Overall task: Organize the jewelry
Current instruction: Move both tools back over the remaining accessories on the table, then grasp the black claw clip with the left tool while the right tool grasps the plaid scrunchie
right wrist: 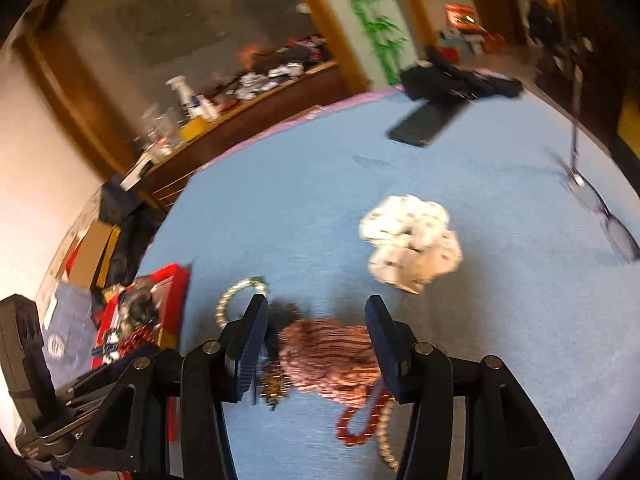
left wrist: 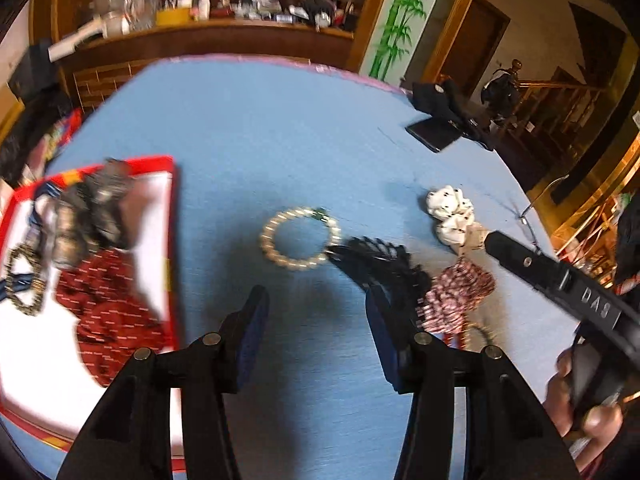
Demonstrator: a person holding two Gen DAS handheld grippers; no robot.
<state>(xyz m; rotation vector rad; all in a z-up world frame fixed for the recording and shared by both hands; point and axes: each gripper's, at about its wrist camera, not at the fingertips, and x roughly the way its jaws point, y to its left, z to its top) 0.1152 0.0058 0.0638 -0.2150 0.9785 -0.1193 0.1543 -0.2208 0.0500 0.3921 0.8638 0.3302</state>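
Left gripper (left wrist: pixel 316 320) hangs with jaws apart and empty above the blue tablecloth (left wrist: pixel 248 128), just short of the pale round bead bracelet (left wrist: pixel 300 238); right gripper (right wrist: pixel 316 332) gapes too, red-and-white striped scrunchie (right wrist: pixel 332 356) lying loose between its fingers

Both the left gripper (left wrist: pixel 316 312) and right gripper (right wrist: pixel 316 320) point downward, jaws apart, empty.

Home living/dining room; round table (left wrist: pixel 280 128) under blue cloth; cluttered wooden sideboard (left wrist: pixel 208 36) with bottles and glassware; bamboo wall decal (left wrist: pixel 400 16); wooden stair railing (left wrist: pixel 560 96); warm timber door frames.
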